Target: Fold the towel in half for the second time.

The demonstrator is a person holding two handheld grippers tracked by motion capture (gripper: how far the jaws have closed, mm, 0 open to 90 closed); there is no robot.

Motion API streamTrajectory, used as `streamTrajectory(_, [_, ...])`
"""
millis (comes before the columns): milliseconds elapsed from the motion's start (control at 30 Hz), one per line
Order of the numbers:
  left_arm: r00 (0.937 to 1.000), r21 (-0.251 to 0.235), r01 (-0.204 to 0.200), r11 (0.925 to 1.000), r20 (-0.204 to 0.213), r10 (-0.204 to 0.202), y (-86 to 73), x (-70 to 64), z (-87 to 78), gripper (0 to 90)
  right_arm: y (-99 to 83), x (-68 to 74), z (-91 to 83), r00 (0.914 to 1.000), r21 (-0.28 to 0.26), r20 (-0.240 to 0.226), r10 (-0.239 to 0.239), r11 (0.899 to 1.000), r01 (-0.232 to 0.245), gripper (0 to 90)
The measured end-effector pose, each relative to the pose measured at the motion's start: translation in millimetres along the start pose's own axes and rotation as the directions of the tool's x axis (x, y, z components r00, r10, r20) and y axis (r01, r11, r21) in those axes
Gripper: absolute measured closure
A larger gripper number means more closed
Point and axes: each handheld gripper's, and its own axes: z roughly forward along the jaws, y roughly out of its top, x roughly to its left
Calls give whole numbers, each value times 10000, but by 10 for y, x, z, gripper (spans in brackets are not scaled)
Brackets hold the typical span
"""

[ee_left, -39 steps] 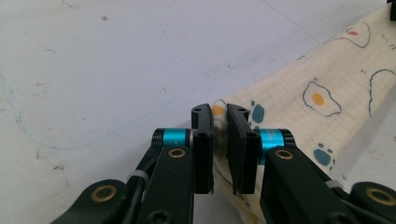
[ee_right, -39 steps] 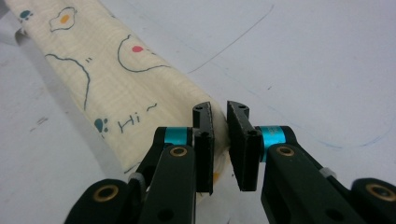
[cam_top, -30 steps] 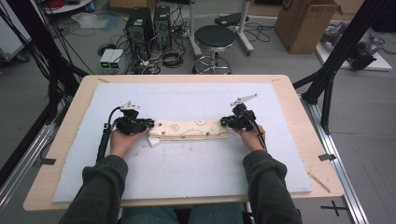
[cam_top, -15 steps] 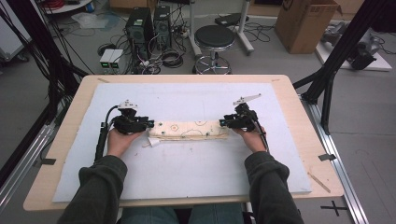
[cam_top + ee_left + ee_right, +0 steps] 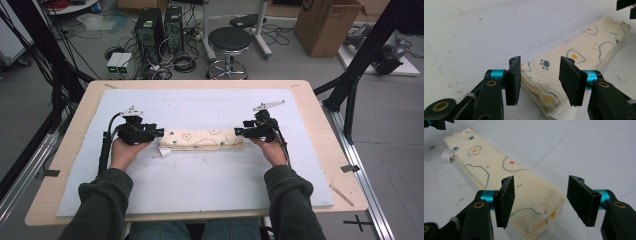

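A cream cloth (image 5: 202,139) printed with fried eggs and paw marks lies folded into a long narrow strip across the middle of the white mat (image 5: 200,180). My left gripper (image 5: 159,132) is at the strip's left end, open, its jaws straddling that end (image 5: 541,75) without pinching it. At the right end my right gripper (image 5: 238,131) stands open too, with the folded end (image 5: 534,202) between its jaws. A white label (image 5: 161,153) sticks out from under the cloth near the left end.
The mat covers most of a wooden table (image 5: 320,115). Behind the table stand a black stool (image 5: 229,42), computer towers (image 5: 159,25) with cables and a cardboard box (image 5: 327,22). Black frame posts (image 5: 360,65) rise at the sides.
Both hands have shifted slightly along the cloth ends; the folded strip itself stays in the same place on the mat.
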Motion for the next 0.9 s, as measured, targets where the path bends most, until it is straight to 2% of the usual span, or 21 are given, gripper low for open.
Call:
streamTrajectory(267, [9999,-139,37,9999,94,-36,8,-5,-71,468,-3,6,-34,9992,-154,-122,373,9992,-375,303])
streamTrajectory(533, [9997,-307,-67,9995,214,74,22,-49,-119,434,4,32,-85,9987,-455,-218,451,9979,-460,217])
streamTrajectory(900, [9991,-289,-219,9993,369,229,28,-100,-146,399,7,67,-141,9988,-545,-203,435,9975,-445,193])
